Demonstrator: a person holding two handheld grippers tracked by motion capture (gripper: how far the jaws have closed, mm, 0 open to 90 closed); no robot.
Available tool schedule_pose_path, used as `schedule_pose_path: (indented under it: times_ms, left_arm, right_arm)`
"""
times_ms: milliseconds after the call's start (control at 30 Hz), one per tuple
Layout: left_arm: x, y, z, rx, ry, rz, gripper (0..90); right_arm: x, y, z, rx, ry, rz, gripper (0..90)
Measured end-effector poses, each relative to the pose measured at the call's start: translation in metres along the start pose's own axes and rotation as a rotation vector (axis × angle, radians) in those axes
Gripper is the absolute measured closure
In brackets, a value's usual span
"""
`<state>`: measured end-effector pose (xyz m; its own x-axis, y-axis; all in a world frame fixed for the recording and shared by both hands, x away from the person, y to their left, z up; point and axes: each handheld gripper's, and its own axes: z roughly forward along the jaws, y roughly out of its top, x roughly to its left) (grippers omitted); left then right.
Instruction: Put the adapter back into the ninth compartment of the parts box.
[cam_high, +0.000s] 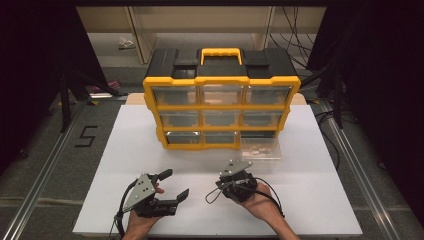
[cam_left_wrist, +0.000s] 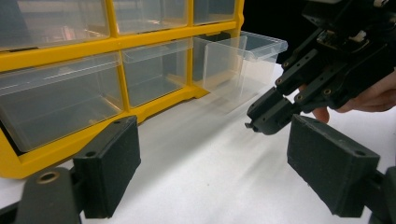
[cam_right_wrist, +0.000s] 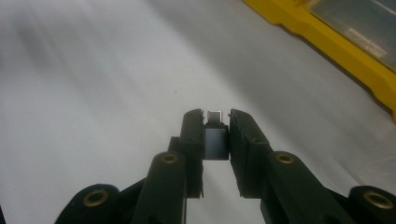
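My right gripper (cam_high: 223, 186) sits low over the white surface (cam_high: 310, 200) in front of the yellow drawer cabinet (cam_high: 221, 80), and its jaws are clenched on a small dark block with a metal tip (cam_right_wrist: 215, 138). In the right gripper view that small piece is pinched between the two pads, its silvery end poking out just past the jaw tips, held above the bare white board with the cabinet's yellow edge running across the upper right corner. My left gripper (cam_high: 177, 185) rests to the left of it, near the front edge of the surface, with its jaws spread wide and nothing between them. Looking along those open jaws in the left gripper view, I see my right gripper (cam_left_wrist: 261, 122) close ahead, its tips closed and pointing down toward the surface. Beyond it, the bottom right drawer (cam_high: 260, 149) of the cabinet is pulled well out onto the surface; in the high view some small light things lie inside it, too small for me to tell apart.
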<state>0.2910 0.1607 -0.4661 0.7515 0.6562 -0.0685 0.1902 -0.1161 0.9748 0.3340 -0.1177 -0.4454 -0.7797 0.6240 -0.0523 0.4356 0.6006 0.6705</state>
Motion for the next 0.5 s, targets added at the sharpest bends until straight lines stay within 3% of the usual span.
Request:
schedule_pose_path:
  times_ms: [500]
  left_arm:
    - [0.0003,-0.0001,-0.0001,-0.001,0.000,-0.003,17.2]
  right_arm:
    - [-0.0070,0.0014,-0.0101,-0.039,-0.015,0.015,76.3]
